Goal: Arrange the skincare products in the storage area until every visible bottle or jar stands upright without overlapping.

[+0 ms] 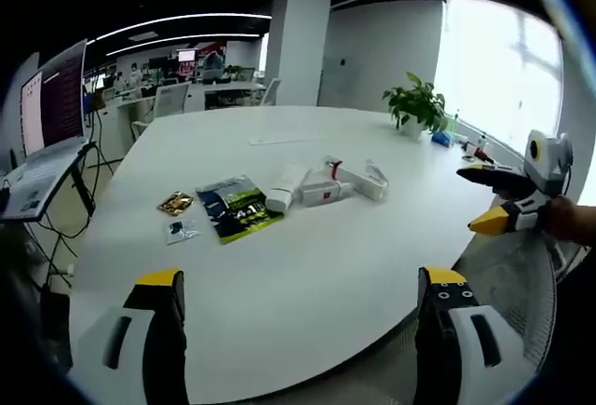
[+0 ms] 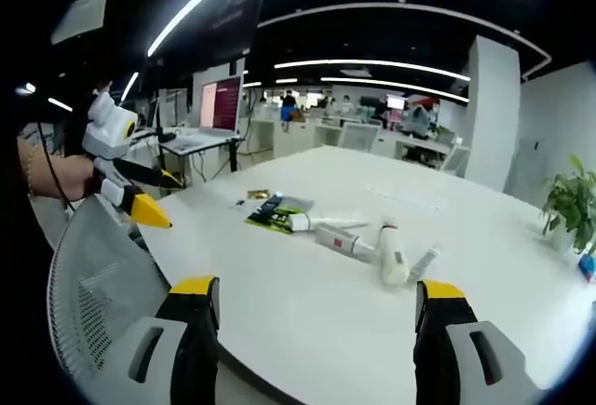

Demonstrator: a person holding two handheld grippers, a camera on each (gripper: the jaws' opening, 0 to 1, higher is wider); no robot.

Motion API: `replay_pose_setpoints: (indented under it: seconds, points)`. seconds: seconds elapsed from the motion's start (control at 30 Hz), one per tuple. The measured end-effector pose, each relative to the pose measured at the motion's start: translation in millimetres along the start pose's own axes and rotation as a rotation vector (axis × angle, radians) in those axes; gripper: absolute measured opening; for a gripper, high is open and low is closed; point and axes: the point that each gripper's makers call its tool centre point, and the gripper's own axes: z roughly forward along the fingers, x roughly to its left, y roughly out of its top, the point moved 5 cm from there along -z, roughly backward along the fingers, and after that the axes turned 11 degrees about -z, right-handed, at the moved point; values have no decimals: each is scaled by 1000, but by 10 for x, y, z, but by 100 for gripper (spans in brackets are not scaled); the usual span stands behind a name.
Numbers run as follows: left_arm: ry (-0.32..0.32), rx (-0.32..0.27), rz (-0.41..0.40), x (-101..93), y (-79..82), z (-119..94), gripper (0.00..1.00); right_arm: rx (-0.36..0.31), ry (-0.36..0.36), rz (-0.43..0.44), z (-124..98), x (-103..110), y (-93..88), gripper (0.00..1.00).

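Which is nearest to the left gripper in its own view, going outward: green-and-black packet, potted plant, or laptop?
From the left gripper:
1. Green-and-black packet, on the table straight ahead.
2. Laptop, off the table's left side.
3. Potted plant, on the table's far right edge.

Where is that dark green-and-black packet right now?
In the left gripper view, the green-and-black packet lies flat on the white table, between the gold sachet and the white tube.

Both claws are held wide apart and empty. The left claw [image 1: 303, 293] points toward 12 o'clock, the right claw [image 2: 317, 307] likewise (each hand-held, well apart from the other).
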Motion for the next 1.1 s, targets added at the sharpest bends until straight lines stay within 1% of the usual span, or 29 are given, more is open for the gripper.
replay_pose_setpoints:
  seconds: [0.13, 0.2, 0.27, 0.5, 0.63, 0.7, 0.73, 0.8, 0.83, 0.9, 0.93, 1.0, 1.03, 1.1]
  points:
    - [-12, 16, -4, -8, -13, 2, 98, 12, 2, 1, 11, -2, -16, 89]
    - [-22, 42, -8, -11, -33, 4, 99, 18, 2, 3, 13, 5, -19, 90]
    - [-26, 68, 5, -13, -49, -3, 99, 23, 1, 5, 13, 7, -24, 90]
    - [-53, 74, 8, 19, 16, -7, 99, 13, 18, 9, 18, 21, -4, 89]
    - [-34, 64, 9, -39, 102, 8, 99, -7, 51, 25, 18, 66, 39, 89]
    - [-28, 68, 12, -62, 142, 31, 99, -17, 82, 64, 17, 95, 72, 89]
    - [-32, 72, 10, -65, 166, 56, 99, -14, 113, 106, 19, 131, 83, 90]
    - [-33, 75, 13, -91, 204, 74, 99, -7, 122, 101, 25, 126, 78, 91]
    - [-30, 75, 24, -110, 232, 90, 99, -11, 131, 100, 17, 137, 81, 90]
    - [-23, 81, 24, -101, 246, 130, 99, -15, 140, 86, -6, 143, 96, 85]
    - [-20, 84, 19, -99, 257, 141, 99, -14, 149, 75, -8, 151, 98, 85]
    - [-15, 74, 6, -91, 300, 157, 99, -4, 172, 58, -7, 183, 85, 86]
    - [-13, 65, 7, -106, 344, 146, 99, 4, 184, 13, 2, 194, 80, 86]
    - [-12, 61, 10, -126, 381, 142, 99, 2, 190, 21, 17, 195, 87, 85]
